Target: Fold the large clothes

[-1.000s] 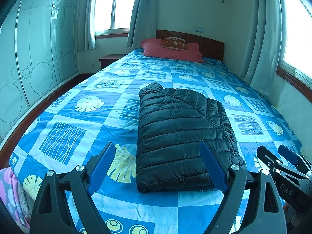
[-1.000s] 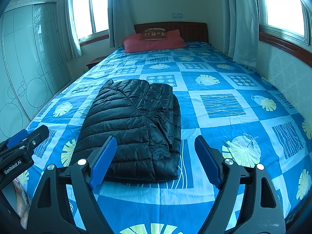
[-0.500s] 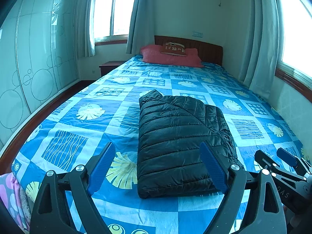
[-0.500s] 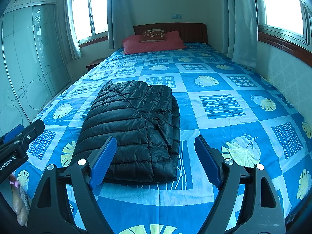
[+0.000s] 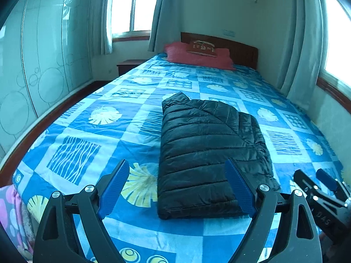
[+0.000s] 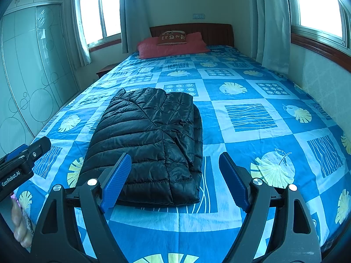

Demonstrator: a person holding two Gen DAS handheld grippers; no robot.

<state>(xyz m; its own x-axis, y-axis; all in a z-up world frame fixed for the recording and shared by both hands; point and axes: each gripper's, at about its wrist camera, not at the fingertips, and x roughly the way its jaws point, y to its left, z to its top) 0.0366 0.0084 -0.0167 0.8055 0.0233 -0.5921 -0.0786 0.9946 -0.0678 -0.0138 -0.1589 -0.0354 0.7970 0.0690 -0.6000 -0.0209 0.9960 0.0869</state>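
Black puffy jacket (image 5: 208,149) folded neat on bed (image 5: 87,131). My left gripper (image 5: 177,186), right gripper (image 6: 173,179) wide open, empty. Looks done.

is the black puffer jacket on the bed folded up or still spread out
Folded. The black jacket lies as a compact rectangle on the bed, layered edges stacked along one side.

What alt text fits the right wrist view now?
A folded black puffer jacket lies on a blue patterned bedspread. The open right gripper hovers near it, empty, with a red pillow at the headboard.
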